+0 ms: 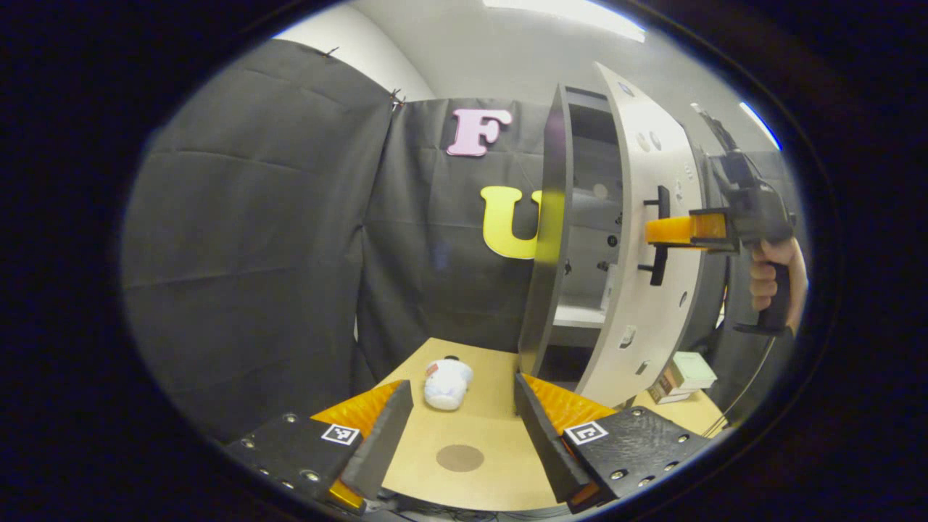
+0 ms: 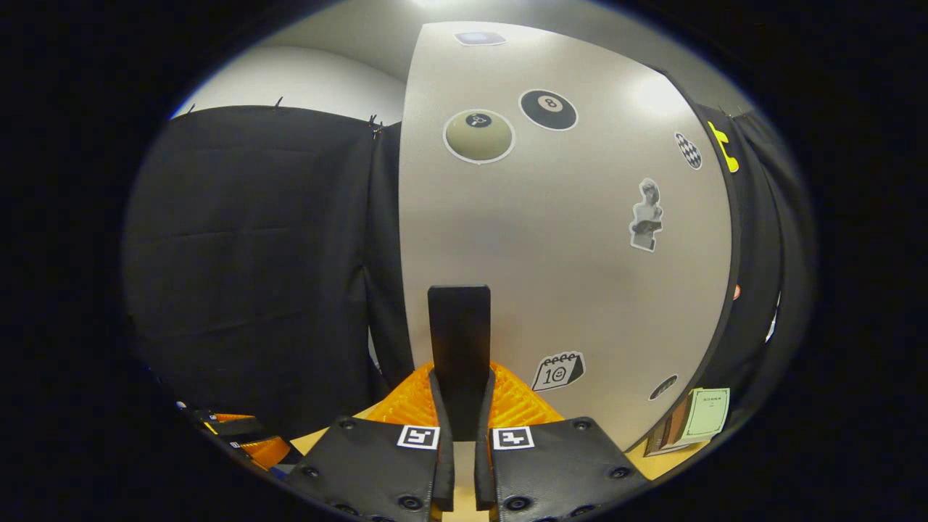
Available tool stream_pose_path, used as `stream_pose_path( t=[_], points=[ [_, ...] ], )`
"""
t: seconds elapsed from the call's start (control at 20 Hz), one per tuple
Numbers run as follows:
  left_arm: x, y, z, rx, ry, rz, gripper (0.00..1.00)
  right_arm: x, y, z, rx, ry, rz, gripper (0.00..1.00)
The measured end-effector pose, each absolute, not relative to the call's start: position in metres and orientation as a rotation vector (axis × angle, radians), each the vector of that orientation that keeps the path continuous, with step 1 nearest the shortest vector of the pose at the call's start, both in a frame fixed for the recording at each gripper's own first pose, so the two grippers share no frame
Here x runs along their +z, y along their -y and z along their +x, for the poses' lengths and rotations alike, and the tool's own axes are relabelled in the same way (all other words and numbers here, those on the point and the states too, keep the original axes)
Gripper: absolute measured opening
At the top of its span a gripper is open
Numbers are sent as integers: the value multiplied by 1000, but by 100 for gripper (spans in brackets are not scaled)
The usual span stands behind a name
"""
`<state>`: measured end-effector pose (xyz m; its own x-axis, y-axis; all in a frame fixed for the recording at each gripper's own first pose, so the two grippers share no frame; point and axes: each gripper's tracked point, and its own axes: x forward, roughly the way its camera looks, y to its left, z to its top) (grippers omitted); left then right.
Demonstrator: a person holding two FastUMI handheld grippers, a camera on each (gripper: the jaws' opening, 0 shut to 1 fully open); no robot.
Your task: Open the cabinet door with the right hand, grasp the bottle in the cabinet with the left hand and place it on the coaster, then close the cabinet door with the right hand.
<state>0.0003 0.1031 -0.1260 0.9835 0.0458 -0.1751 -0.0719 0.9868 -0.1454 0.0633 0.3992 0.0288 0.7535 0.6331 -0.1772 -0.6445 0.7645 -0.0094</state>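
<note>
Black cloth booth, light wooden counter (image 1: pixel 500 435) low in the left gripper view. The bottle (image 1: pixel 447 384) is lying on its side on that counter at lower centre, not on the round brown coaster (image 1: pixel 460 457), which sits apart from it, closer to the camera. So either the placing went wrong or it tipped; can't say which.

The cabinet door (image 1: pixel 652 283) stands ajar at right of frame, with the right gripper (image 1: pixel 663 230) clamped on its dark handle (image 1: pixel 659 235); in the right gripper view both fingers squeeze that handle (image 2: pixel 459 348) at bottom centre. Looks like the door-closing step to me.

The left gripper (image 1: pixel 464 428) hangs with fingers spread wide, holding nothing, above the coaster.

Next move, I'd guess: swing the door shut along its hinge arc, though the bottle really wants righting onto the coaster.
</note>
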Motion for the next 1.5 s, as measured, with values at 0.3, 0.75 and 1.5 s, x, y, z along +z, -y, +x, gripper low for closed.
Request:
stream_pose_path(
  t=[0.3,0.75,1.5],
  points=[
    [-103,-74,-49,112,-169,-101,87,31,-366,40,771,-176,-72,13],
    [-88,-12,-70,66,-137,-76,86,34,-337,37,746,-156,-4,13],
    [-89,71,-40,-115,-133,-61,85,38,-279,44,492,-134,43,11]
  ],
)
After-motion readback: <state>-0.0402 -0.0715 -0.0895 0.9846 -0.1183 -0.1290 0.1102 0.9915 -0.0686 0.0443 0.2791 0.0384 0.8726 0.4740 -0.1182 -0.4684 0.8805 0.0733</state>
